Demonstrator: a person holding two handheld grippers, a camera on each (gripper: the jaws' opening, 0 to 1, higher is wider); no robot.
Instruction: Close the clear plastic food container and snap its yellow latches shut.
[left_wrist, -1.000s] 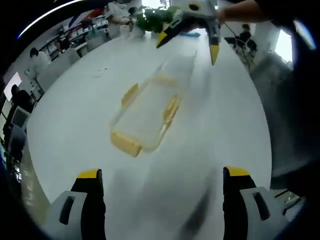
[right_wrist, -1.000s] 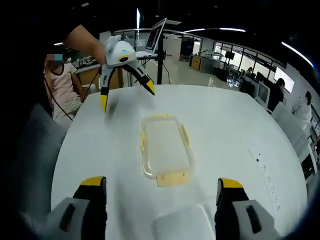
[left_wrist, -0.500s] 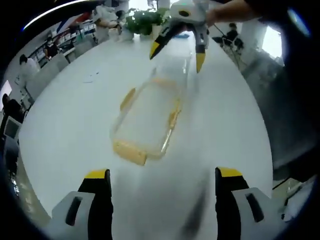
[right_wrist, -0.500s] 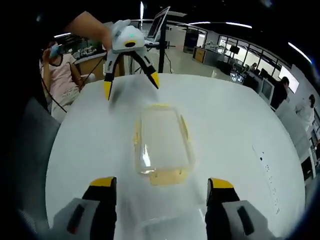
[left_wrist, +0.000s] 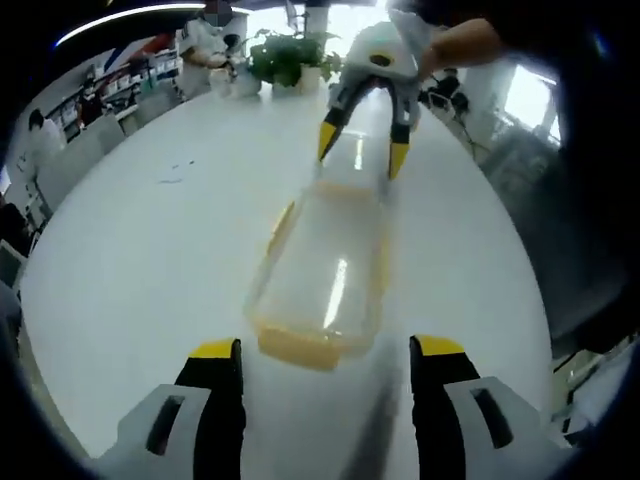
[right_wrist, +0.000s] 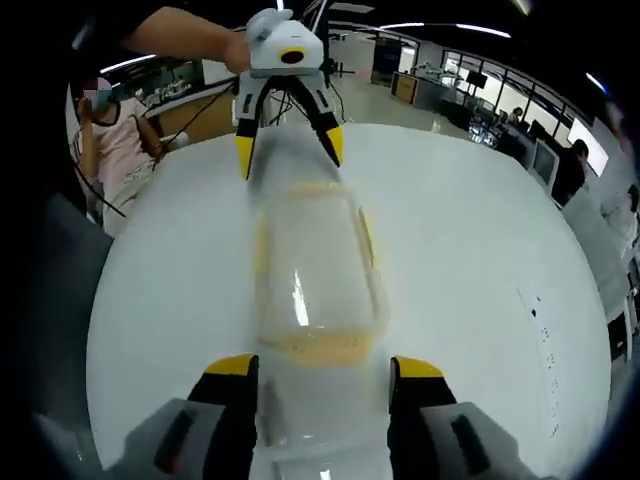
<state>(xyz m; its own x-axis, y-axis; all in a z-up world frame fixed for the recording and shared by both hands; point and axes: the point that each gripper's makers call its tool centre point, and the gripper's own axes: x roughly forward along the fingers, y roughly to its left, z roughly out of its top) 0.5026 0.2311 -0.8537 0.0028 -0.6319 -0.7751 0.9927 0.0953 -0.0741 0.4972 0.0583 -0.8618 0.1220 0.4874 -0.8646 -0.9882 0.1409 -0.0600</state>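
Note:
A clear plastic food container (left_wrist: 325, 265) with yellow latches lies lengthwise on the white table (left_wrist: 140, 230). In the left gripper view, my left gripper (left_wrist: 326, 350) is open, its yellow-tipped jaws flanking the container's near end latch (left_wrist: 305, 347). At the far end hangs my right gripper (left_wrist: 362, 150), also open. In the right gripper view the same container (right_wrist: 305, 255) runs away from my open right gripper (right_wrist: 323, 366), which straddles the near yellow latch (right_wrist: 315, 347). The left gripper (right_wrist: 288, 150) hovers open over the far end, held by a hand. Motion blur hides whether any jaw touches the container.
A potted plant (left_wrist: 285, 50) stands at the table's far edge in the left gripper view. In the right gripper view a white power strip (right_wrist: 542, 325) lies on the right of the table and a seated person (right_wrist: 105, 130) is at the left, beyond the edge.
Both grippers have closed in on the container from opposite ends, so it now reaches each view's own jaws. The jaw gaps look slightly narrower. The container has stayed on the table.

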